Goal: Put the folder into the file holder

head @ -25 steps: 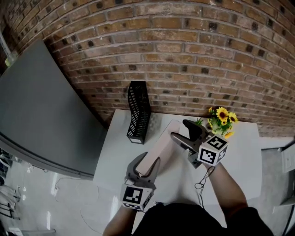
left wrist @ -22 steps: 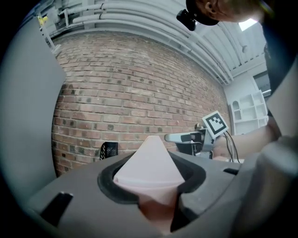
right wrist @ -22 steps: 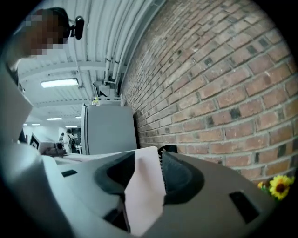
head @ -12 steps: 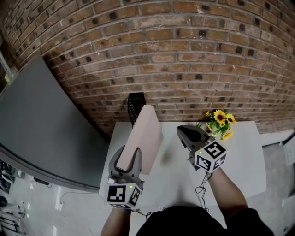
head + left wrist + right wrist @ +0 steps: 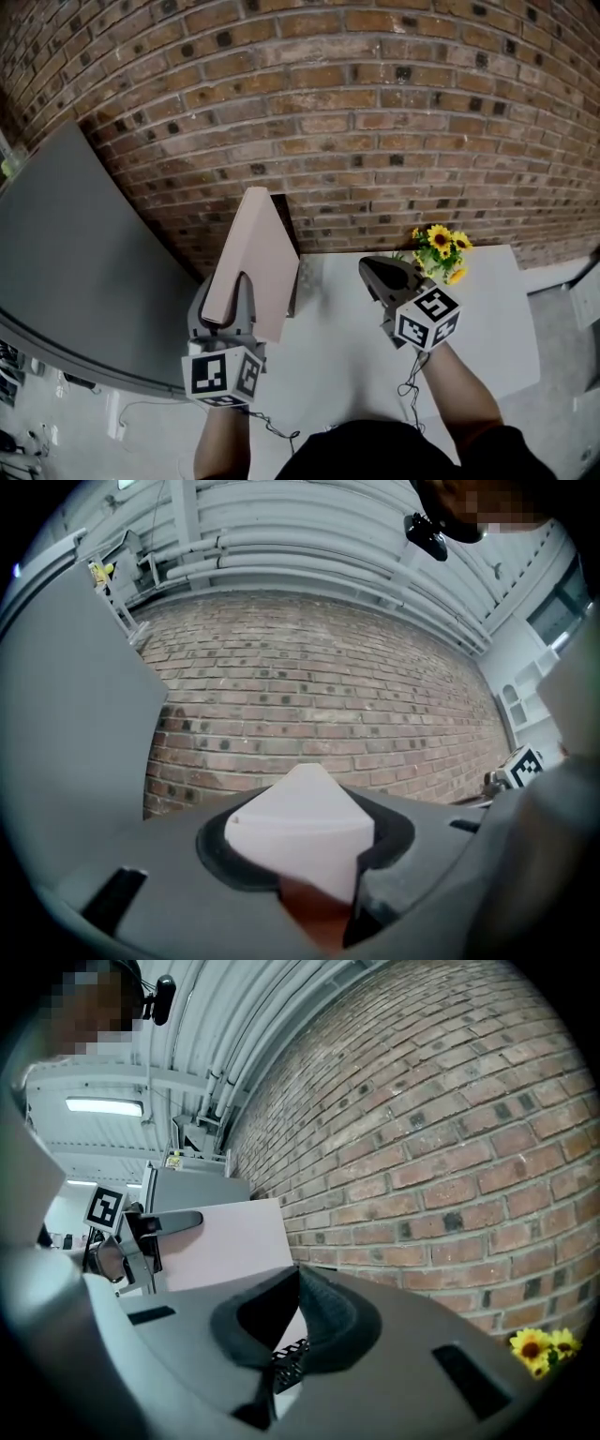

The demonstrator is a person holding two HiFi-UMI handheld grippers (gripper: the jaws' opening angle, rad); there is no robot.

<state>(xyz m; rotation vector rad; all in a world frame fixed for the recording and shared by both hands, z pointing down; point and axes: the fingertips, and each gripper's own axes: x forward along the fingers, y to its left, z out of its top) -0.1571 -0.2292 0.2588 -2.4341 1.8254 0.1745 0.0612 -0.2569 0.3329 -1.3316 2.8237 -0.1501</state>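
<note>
Hard to see the black wire-mesh file holder (image 5: 285,214) here: in the head view the raised pale pink flat folder (image 5: 253,262) covers nearly all of it, leaving only a dark strip by the folder's upper right edge, at the back left corner of the white table (image 5: 347,361). The right gripper view catches a scrap of the mesh low beneath its jaws, nothing more. The folder's lower end is lost behind the left gripper (image 5: 231,298), and both forearms are cut off at the bottom of the head view.

The left gripper is up above the table's left edge, aimed at the red brick wall (image 5: 375,112), marker cube facing the camera, jaws clamped on the folder, which stands on edge and leans towards the wall. The right gripper (image 5: 372,269) sits over the middle of the table, pointing level at the wall, jaws pressed together on nothing. Yellow sunflowers (image 5: 439,248) stand at the back right edge.
</note>
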